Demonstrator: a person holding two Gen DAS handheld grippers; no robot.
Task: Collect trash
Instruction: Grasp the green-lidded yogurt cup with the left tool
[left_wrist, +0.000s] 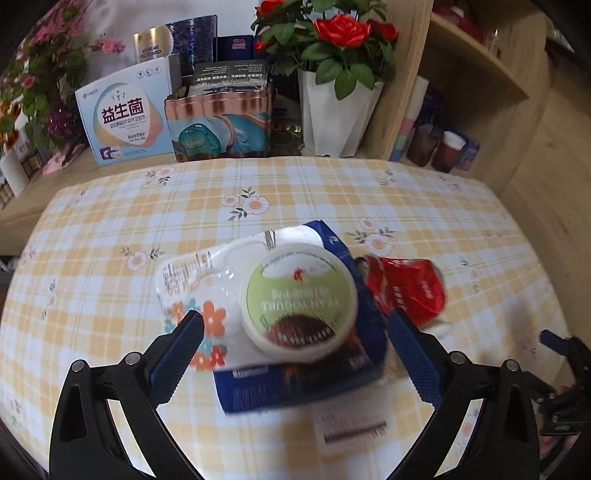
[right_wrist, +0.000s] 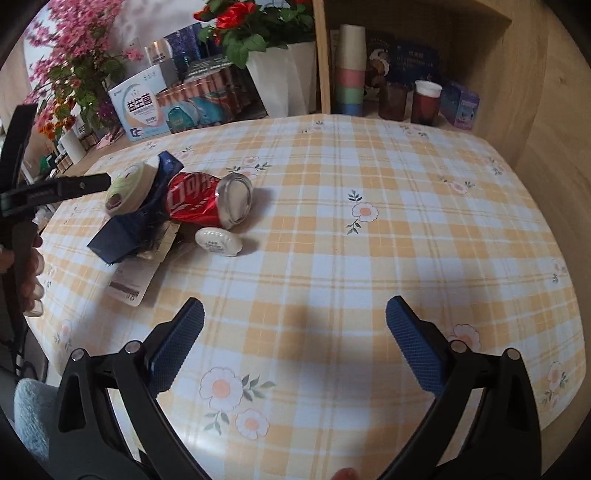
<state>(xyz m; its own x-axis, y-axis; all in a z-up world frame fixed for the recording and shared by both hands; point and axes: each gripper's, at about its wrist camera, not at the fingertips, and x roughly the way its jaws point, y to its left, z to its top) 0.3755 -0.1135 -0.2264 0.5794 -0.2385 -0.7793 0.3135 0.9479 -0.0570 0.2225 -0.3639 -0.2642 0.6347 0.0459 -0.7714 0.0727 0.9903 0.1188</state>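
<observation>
Two grippers are wide apart and hold nothing: the left gripper hovers right over the round tub atop the trash pile beside the red can, so squeezing it seems next, while the right gripper waits well away from the can

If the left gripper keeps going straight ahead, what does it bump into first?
Probably the round tub with the green lid, which sits right between the left gripper's open jaws, on top of the blue packet. Depth is hard to judge.
</observation>
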